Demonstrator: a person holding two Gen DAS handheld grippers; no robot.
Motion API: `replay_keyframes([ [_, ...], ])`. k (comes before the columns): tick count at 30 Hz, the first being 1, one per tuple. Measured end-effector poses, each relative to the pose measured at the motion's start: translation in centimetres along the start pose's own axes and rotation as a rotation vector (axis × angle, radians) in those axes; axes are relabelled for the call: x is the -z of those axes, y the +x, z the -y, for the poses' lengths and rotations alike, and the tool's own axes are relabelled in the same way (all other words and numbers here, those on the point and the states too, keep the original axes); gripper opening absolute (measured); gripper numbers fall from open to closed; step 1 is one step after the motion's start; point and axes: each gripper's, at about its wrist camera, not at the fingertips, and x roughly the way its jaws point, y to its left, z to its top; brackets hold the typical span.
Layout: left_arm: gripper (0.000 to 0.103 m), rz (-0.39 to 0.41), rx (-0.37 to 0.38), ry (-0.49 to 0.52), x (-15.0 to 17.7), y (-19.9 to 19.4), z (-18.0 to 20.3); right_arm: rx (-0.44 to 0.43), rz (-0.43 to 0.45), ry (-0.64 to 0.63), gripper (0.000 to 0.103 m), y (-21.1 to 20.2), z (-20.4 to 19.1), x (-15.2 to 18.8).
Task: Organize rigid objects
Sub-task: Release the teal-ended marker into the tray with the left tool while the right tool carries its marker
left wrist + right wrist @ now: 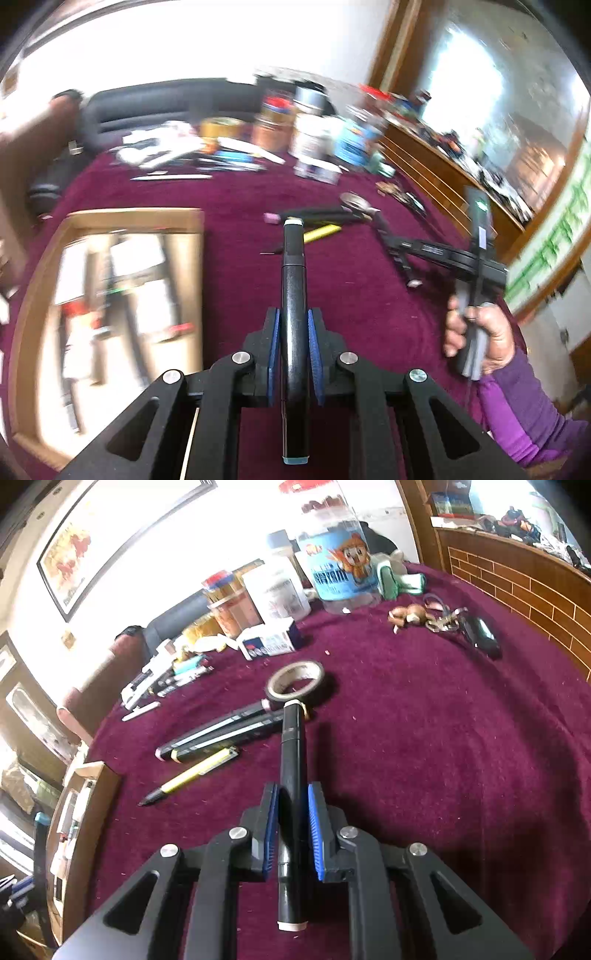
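Observation:
My left gripper point(294, 323) is shut on a black marker point(293, 280) with a pale blue end cap, held above the maroon cloth point(240, 295). A cardboard box point(110, 218) with pens inside lies just left of it. My right gripper point(291, 805) holds another black marker point(291, 760) with a white cap between its blue pads; the pads stand close on it. Ahead of it on the cloth point(443, 757) lie two black markers point(221, 731), a yellow pen point(192, 773) and a tape roll point(295, 679). The right gripper also shows in the left wrist view point(399, 251).
Jars, a blue-labelled tub point(340, 572), a small white box point(269, 642) and loose pens point(166, 679) crowd the back of the table. Keys and a toy point(443, 622) lie at the right. A wooden rail point(517, 583) borders the right side. The cardboard box edge point(92, 812) sits left.

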Motion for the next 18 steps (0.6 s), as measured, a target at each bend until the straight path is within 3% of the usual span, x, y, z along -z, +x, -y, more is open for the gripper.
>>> replay_keyframes([
  [7,0.014,0.049,-0.168,-0.147,2.1,-4.2,-8.8,-0.139,-0.015,-0.002,0.016,-3.3,-4.0,0.6],
  [11,0.014,0.009,-0.246,-0.236,3.0,-3.2,-12.9,-0.211,-0.036,-0.049,0.016,-4.4,-8.0,0.8],
  [18,0.014,-0.073,-0.354,-0.259,2.6,-0.2,-17.3,-0.307,-0.103,-0.126,0.016,-3.7,-14.7,2.0],
])
